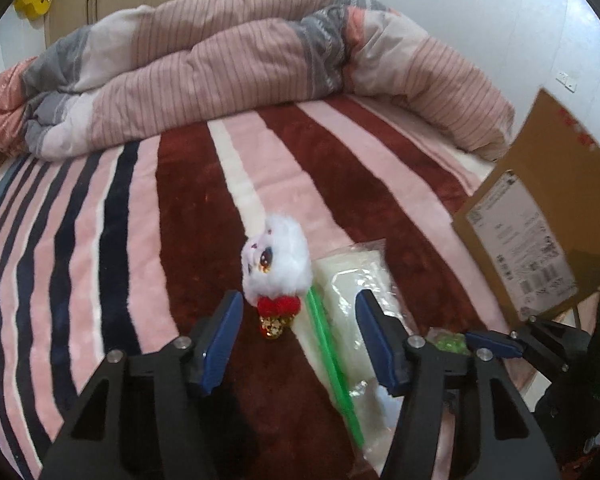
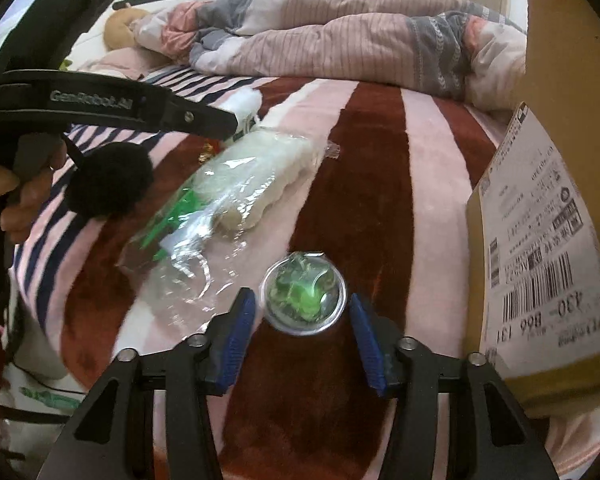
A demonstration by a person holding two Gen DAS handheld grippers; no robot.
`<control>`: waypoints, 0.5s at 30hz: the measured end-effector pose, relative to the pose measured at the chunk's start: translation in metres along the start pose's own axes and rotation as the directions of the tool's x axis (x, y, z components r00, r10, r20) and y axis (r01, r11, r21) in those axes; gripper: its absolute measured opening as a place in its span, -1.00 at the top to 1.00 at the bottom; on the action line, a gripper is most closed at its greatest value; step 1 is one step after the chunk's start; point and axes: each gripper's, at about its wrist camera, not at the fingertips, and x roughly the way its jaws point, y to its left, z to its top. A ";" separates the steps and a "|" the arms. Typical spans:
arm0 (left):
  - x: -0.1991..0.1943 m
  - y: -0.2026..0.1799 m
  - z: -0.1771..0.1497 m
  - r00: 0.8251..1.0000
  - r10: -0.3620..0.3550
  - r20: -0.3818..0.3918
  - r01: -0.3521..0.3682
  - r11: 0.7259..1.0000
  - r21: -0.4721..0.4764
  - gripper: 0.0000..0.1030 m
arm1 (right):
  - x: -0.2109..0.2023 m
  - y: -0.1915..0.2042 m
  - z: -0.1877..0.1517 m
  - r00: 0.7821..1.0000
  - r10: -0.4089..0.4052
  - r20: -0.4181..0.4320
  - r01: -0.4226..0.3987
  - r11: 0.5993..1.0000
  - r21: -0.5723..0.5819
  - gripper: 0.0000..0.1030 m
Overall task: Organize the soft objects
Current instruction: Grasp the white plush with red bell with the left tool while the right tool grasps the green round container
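plush fabric everywhere: we see the left gripper [image 1: 298, 306] spread before a fluffy white plush toy [image 1: 277, 258] beside a crinkled clear bag [image 1: 354, 300]; the right gripper [image 2: 302, 322] gapes around a round clear capsule [image 2: 304, 298] on the striped fleece blanket [image 2: 372, 152].

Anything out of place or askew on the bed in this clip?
Nothing spilled or damaged. The duvet lies bunched at the far end, and the plastic bag lies crumpled beside the white plush toy. Both claws are open, holding nothing.
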 end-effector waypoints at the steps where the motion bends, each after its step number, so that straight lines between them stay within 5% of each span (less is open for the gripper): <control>1: 0.004 0.001 0.001 1.000 0.004 -0.006 -0.004 1.000 -0.003 0.13 | 0.002 -0.001 0.001 1.000 0.001 0.004 -0.001 1.000 0.005 0.22; 3: 0.013 0.002 0.002 1.000 -0.002 -0.020 0.002 1.000 -0.010 0.32 | 0.003 -0.002 0.003 1.000 0.004 0.016 -0.004 1.000 0.005 0.26; 6: 0.024 0.006 0.006 0.999 -0.035 -0.038 0.034 0.999 -0.030 0.33 | 0.003 -0.003 0.005 0.999 0.007 0.038 -0.007 1.000 -0.001 0.29; 15: 0.038 0.014 0.017 0.998 0.042 -0.038 -0.045 0.997 -0.069 0.33 | 0.008 -0.004 0.009 0.999 0.006 0.042 -0.006 1.000 -0.004 0.27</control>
